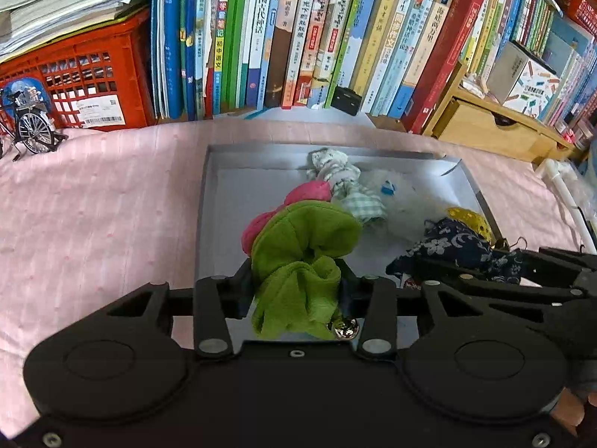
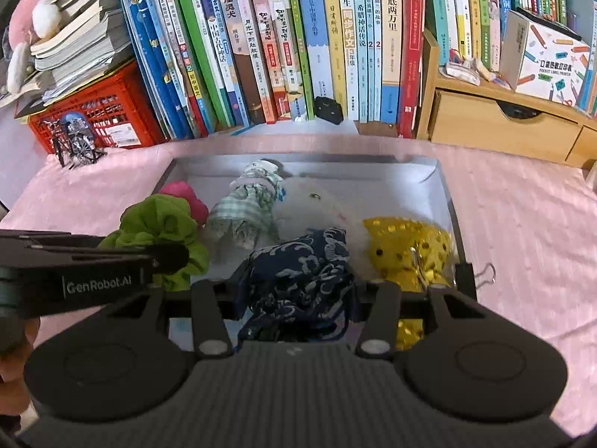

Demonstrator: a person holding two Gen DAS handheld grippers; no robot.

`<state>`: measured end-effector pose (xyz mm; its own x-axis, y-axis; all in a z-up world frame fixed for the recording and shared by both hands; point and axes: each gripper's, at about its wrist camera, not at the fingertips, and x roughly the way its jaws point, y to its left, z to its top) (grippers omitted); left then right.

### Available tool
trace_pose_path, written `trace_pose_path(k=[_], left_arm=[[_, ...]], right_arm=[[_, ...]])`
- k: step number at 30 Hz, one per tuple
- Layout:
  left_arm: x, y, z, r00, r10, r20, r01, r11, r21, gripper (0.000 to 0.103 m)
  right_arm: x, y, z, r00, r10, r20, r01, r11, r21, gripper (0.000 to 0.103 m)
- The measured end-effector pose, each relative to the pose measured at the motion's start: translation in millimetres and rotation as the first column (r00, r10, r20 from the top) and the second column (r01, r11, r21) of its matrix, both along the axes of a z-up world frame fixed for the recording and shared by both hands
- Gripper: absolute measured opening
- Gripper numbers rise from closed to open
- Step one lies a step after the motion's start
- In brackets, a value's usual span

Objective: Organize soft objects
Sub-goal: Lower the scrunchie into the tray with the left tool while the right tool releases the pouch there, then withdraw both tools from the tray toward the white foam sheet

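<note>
Nearest, the left gripper (image 1: 296, 280): jaws narrowed on a green cloth (image 1: 298, 257) bunched between them, a small silver bell (image 1: 345, 330) hanging from its lower edge; the pads appear to press the fabric, though how firmly cannot be told. Beside it, the right gripper (image 2: 296, 287): jaws likewise drawn in around a navy patterned pouch (image 2: 298, 272), the cloth filling the gap. Both loads sit over the near end of a shallow grey tray (image 1: 203, 201) resting on a pink bedcover (image 1: 93, 205). In the tray, left to right: a pink cloth (image 2: 186, 196) touching the green one; a checked fabric doll (image 2: 248, 205) lying lengthwise; a white fluffy item (image 2: 317, 205) behind the pouch; a gold sequinned pouch (image 2: 406, 246) against the right wall. A binder clip (image 2: 485, 272) is fixed at the tray's right edge. Beyond the tray: a toy bicycle (image 1: 31, 127), a red crate (image 1: 82, 82) under stacked paper, a row of upright books (image 1: 298, 33), a wooden drawer unit (image 1: 485, 123). Step in hand, by judgement: both soft pieces are being delivered into the tray, most of the collection already inside. Next move calls for lowering each load onto bare tray floor, then parting the jaws fully so the fabric and bell drop free without snagging.
</note>
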<state>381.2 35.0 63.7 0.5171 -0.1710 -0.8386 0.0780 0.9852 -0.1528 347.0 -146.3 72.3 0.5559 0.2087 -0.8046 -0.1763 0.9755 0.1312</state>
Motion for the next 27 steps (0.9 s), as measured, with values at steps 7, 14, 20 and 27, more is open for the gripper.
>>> trace_pose_path(k=[7, 14, 20, 27], left_arm=[[-2, -3, -3, 1.0, -0.014, -0.002, 0.014, 0.999, 0.051, 0.055], [-3, 5, 0, 1.0, 0.011, -0.005, -0.011, 1.0, 0.024, 0.068], [-10, 6, 10, 1.0, 0.018, 0.025, -0.019, 0.999, 0.038, 0.075], [-31, -2, 29, 0.995, -0.003, 0.099, -0.006, 0.996, 0.093, 0.077]], right_arm=[[4, 3, -13, 0.999, 0.006, -0.043, -0.006, 1.0, -0.015, 0.057], [1, -6, -13, 0.999, -0.01, -0.042, 0.01, 1.0, -0.003, 0.072], [-4, -9, -4, 1.0, -0.009, -0.022, 0.009, 1.0, 0.012, 0.076], [-17, -13, 10, 1.0, 0.003, 0.02, -0.003, 1.0, 0.017, 0.08]])
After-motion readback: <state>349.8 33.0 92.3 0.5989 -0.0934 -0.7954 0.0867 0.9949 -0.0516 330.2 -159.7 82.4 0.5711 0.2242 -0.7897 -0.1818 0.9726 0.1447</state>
